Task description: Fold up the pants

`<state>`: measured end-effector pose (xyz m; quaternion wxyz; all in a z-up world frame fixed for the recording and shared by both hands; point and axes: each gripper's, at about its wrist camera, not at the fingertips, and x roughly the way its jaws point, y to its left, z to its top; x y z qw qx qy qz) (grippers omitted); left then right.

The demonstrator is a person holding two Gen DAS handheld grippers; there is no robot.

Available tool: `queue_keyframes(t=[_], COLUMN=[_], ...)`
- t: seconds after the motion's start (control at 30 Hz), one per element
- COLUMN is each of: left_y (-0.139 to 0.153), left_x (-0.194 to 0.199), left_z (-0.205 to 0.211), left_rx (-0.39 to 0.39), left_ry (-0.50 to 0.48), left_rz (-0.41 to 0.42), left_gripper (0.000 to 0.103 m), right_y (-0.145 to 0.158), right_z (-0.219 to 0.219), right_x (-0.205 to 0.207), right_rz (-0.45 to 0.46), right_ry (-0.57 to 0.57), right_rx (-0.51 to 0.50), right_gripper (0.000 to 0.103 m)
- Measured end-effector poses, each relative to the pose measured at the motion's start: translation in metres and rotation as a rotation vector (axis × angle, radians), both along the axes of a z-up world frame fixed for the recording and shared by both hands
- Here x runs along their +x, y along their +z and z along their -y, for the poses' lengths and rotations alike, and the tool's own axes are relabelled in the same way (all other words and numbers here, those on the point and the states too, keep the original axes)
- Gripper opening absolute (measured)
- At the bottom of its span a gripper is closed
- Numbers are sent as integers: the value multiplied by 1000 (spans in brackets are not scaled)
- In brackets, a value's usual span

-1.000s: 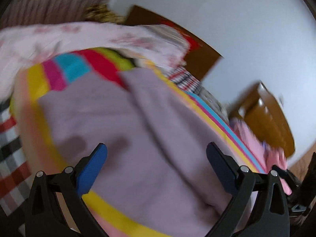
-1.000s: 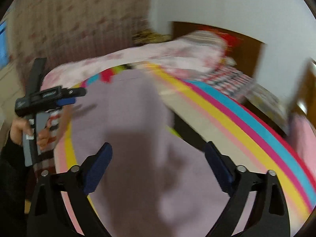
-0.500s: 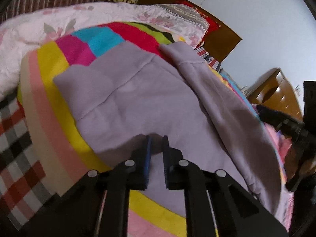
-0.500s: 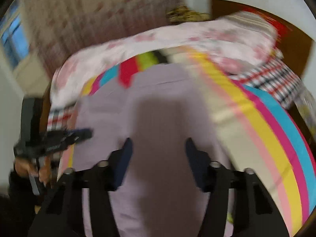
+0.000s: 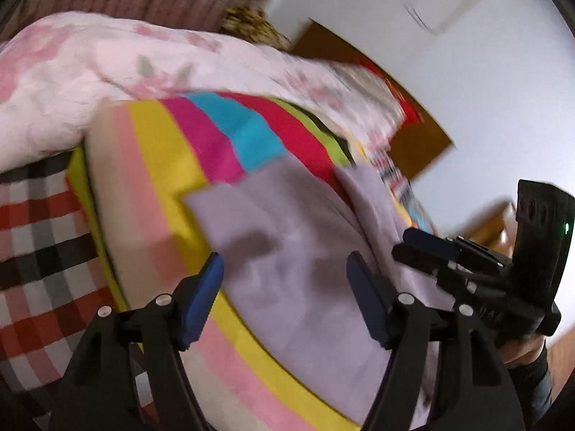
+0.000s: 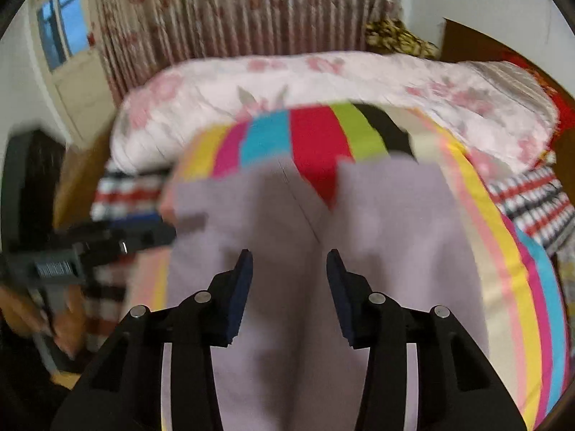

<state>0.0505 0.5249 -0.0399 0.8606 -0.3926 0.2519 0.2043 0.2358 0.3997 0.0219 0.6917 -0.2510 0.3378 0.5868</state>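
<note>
Pants [image 6: 273, 237] lie flat on striped blanket [image 6: 316, 136] on bed, legs parted. Soft, limp fleece: you pinch edge, lift both layers together. Left hand-held gripper [image 5: 285, 269] just reopening, right hand-held gripper [image 6: 289, 264] just narrowing; both released above cloth, nothing clamped.

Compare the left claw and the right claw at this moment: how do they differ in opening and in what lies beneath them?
The left claw stands wider, having just reopened; the right claw is narrower, having just been closing. The left claw hangs over the lilac pants' edge, by the striped blanket; the right claw is above the pants' middle, between the two legs. Both have blue pads and grip nothing.
</note>
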Motion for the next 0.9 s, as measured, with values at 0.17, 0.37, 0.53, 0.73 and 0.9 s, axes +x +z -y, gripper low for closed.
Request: queue_keyframes(t=[0.17,0.37,0.53,0.73,0.9], left_y=[-23,-39,-38,-2,-37], left_x=[9,22,29,15,30], left_z=[-22,-42,-35,-33,-48], left_rx=[-63,-86,-9,92,4], left_ry=[37,22,6,47,65], left_rz=[-27,4,-37,45,-77], left_gripper=[65,55,7,5,10], right_y=[-25,-43,-42,-15,-47], right_z=[-68,-94,-82,-84,-101], right_x=[20,42,33,29,32], right_rz=[-53,-77,-36,20,1], right_ry=[54,68,130,81,55], right_rx=[-96,-142,-121,-40,-124], right_gripper=[44,44,15,12,21])
